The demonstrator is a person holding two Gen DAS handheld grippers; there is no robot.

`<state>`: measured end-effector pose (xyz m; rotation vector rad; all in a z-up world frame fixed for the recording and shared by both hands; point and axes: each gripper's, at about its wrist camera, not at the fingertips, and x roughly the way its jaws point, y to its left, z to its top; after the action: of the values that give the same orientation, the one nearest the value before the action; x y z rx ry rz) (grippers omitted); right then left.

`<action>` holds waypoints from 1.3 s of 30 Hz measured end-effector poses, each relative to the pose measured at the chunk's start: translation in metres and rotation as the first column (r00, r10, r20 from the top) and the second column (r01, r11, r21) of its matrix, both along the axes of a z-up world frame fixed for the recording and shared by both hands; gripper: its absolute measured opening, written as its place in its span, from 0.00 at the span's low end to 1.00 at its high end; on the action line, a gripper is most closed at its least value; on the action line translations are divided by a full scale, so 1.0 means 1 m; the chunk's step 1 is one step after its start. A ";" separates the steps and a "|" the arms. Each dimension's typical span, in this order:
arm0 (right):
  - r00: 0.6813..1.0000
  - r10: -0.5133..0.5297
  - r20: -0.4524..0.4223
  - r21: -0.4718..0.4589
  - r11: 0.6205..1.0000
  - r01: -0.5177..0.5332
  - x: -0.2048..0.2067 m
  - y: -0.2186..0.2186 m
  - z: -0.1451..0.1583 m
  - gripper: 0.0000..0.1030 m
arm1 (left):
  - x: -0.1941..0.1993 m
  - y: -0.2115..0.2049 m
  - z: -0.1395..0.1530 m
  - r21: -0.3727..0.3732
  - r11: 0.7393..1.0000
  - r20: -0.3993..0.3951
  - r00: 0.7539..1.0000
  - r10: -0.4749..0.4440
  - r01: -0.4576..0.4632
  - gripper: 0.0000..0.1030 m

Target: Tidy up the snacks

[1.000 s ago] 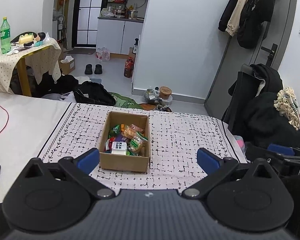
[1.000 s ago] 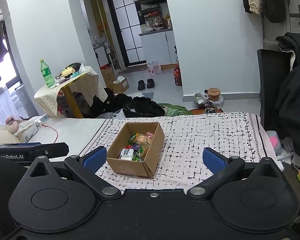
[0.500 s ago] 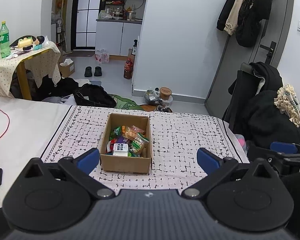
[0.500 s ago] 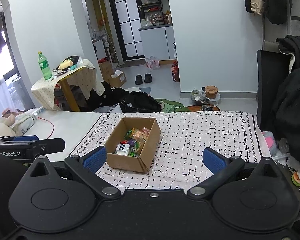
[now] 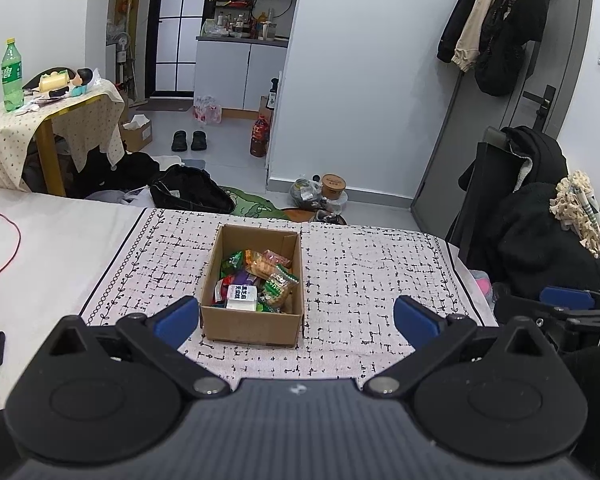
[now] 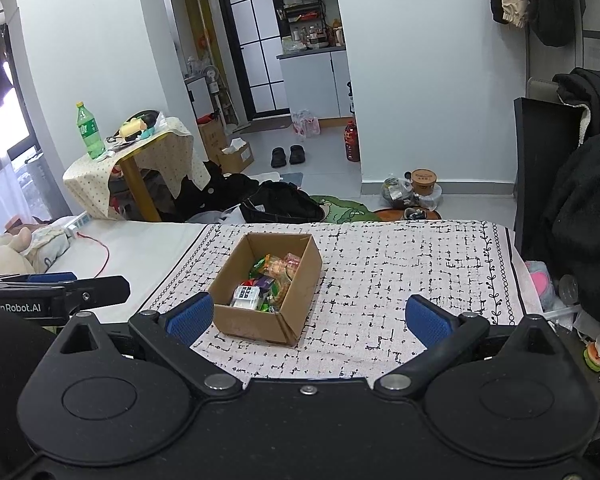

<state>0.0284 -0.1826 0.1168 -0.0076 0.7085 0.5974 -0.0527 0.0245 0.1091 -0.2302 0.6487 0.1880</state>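
Hovering side by side at the near edge of the patterned cloth (image 5: 364,280), the left gripper (image 5: 296,318) and right gripper (image 6: 306,314) both point level toward the snack-filled cardboard box (image 5: 256,280) mid-cloth, tongs spread wide, holding nothing.

Lower snacks (image 5: 256,280) in the cardboard box (image 5: 252,324) hidden under upper packets, labels too small to read

Left wrist view faces cardboard box (image 5: 253,280) head-on, right wrist view obliquely from its right, both near
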 end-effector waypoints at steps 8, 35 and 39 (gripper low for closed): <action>1.000 -0.001 -0.001 0.001 1.000 0.001 0.000 0.000 0.000 1.00 | -0.001 -0.001 0.001 0.005 1.000 -0.003 1.000 0.002 -0.002 1.00; 1.000 0.001 0.000 -0.004 1.000 -0.001 -0.002 0.000 -0.001 1.00 | 0.000 -0.002 -0.002 0.003 1.000 -0.014 1.000 -0.003 0.003 1.00; 1.000 0.001 -0.002 -0.003 1.000 -0.001 -0.002 0.000 -0.001 1.00 | -0.001 -0.001 -0.001 0.003 1.000 -0.016 1.000 -0.002 0.002 1.00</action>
<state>0.0267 -0.1828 0.1158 -0.0099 0.7111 0.5980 -0.0534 0.0236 0.1077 -0.2250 0.6645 0.1894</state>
